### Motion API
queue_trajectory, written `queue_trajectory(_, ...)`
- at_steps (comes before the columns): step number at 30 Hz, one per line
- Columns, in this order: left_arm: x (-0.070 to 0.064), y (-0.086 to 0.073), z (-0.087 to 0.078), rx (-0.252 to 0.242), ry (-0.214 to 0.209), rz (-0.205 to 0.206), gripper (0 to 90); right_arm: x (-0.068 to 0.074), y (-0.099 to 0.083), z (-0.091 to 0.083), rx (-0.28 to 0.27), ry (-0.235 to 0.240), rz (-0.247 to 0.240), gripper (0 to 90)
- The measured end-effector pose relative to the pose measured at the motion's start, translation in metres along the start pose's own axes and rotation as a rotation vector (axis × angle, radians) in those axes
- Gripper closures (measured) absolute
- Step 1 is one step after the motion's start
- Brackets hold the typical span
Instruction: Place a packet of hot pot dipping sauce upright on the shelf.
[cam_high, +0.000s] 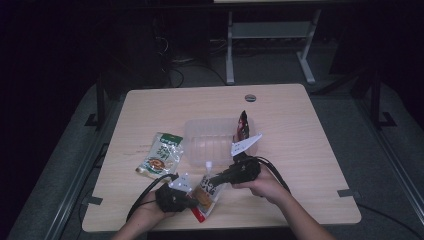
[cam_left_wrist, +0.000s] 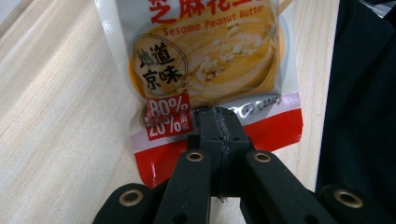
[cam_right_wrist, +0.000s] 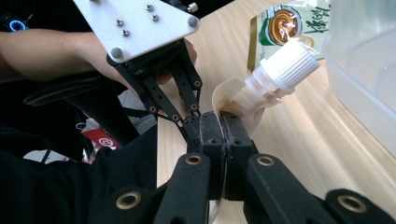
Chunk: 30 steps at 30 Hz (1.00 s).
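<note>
Both tools, left tool (cam_left_wrist: 217, 122) and right tool (cam_right_wrist: 219, 122), clamp the sauce pouch (cam_high: 206, 192), spout toward the clear tub (cam_high: 212, 141) holding a red packet (cam_high: 243, 125).

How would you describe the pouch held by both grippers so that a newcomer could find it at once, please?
On the wooden table, look at the near edge in front of the clear plastic tub. The sesame peanut butter pouch is there, with a white screw cap and red bottom band; the green pouch lies flat and untouched.

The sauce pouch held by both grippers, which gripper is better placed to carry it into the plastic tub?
Right. The right gripper grips the sauce pouch near its spout, nearest the plastic tub.
</note>
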<state>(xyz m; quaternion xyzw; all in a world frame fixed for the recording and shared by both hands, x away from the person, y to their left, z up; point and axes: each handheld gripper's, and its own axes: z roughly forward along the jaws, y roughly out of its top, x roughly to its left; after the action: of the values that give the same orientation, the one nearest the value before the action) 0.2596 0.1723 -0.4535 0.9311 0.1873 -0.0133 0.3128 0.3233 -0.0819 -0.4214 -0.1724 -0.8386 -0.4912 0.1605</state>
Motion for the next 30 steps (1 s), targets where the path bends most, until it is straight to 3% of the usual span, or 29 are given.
queue_trajectory(5,0.0,-0.002,-0.002,-0.008,-0.02,-0.011,90.0,0.001,0.0,-0.002,-0.011,0.0,-0.008,89.4)
queue_trajectory(10,0.002,-0.003,-0.003,-0.002,0.002,-0.002,89.9,0.003,0.0,-0.004,-0.042,0.036,0.002,89.4)
queue_trajectory(13,0.004,-0.003,-0.005,-0.013,0.009,-0.003,89.9,0.008,0.002,-0.004,-0.064,0.069,0.004,89.4)
queue_trajectory(19,0.006,-0.003,-0.01,-0.065,0.019,-0.023,86.8,0.012,0.005,-0.005,-0.091,0.082,-0.009,89.5)
queue_trajectory(23,0.006,-0.002,-0.011,-0.08,0.025,-0.024,79.5,0.015,0.008,-0.006,-0.099,0.062,-0.022,89.6)
queue_trajectory(30,0.007,-0.01,-0.029,-0.146,0.054,-0.033,62.5,0.017,0.012,-0.021,-0.147,0.023,-0.019,89.6)
